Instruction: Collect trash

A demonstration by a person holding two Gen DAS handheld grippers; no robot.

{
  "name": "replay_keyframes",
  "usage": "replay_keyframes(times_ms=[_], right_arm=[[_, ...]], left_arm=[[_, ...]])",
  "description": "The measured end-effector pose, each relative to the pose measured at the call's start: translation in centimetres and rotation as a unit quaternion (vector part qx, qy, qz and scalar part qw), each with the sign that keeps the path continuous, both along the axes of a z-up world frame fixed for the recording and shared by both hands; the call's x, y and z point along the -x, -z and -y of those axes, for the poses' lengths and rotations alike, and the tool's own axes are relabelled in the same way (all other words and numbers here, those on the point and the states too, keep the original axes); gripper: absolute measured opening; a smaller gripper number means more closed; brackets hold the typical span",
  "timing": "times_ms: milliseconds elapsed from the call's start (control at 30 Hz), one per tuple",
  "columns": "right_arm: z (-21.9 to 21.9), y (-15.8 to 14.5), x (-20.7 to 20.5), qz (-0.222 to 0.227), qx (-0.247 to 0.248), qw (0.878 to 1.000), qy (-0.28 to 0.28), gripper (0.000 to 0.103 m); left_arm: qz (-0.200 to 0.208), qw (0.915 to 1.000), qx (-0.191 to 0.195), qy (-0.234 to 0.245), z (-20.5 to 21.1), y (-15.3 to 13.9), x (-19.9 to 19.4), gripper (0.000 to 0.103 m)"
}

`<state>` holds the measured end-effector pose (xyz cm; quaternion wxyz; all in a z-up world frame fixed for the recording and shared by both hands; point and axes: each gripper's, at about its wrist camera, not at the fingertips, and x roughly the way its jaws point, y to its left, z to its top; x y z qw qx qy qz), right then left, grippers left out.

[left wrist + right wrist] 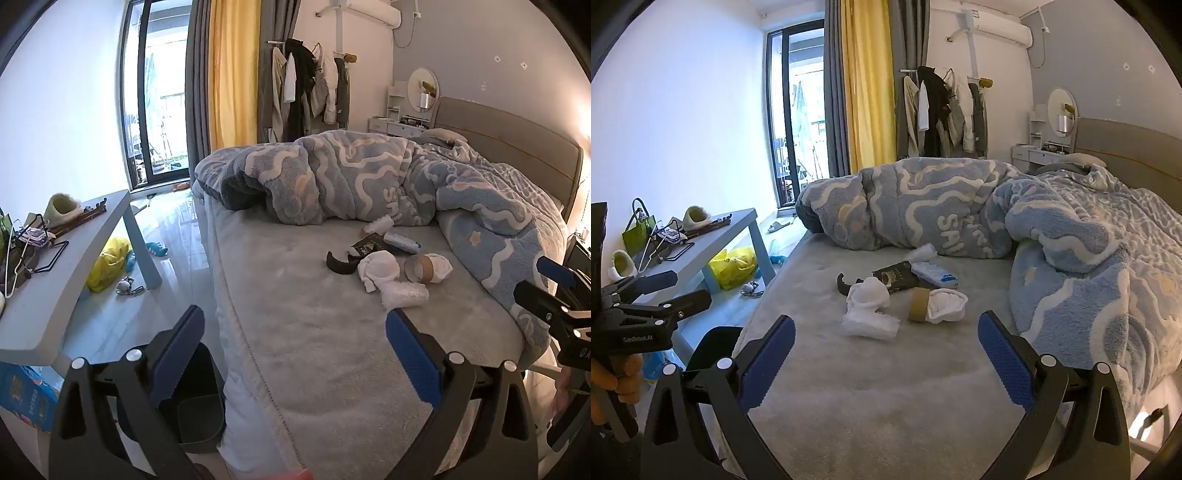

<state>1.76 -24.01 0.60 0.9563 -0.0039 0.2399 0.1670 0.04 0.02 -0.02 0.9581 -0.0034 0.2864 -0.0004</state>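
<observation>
Trash (886, 295) lies on the bed (868, 387), ahead of both tongs. Left tongs (295, 350) and right tongs (886, 354) are spread wide, holding nothing. Next, one likely reaches forward to pinch a piece.

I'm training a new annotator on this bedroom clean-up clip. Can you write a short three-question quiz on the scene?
1. True or false: both hand-held grippers are open and empty.
2. What lies on the floor under the grey table?
A. yellow bag
B. red box
C. pillow
3. The cardboard tube lies on the ____.

Key:
1. True: left hand-held gripper, right hand-held gripper.
2. A: yellow bag, grey table.
3. bed; cardboard tube.
</observation>
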Motion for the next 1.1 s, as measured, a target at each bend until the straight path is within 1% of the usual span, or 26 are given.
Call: replay_keyframes(times_ms=[1100], right_arm=[[-0.26,-0.24,0.16,0.0,-0.011,1.0,0.0,0.1]], left_arm=[[0.001,1.0,0.001,0.001,0.02,-0.05,0.04,0.1]])
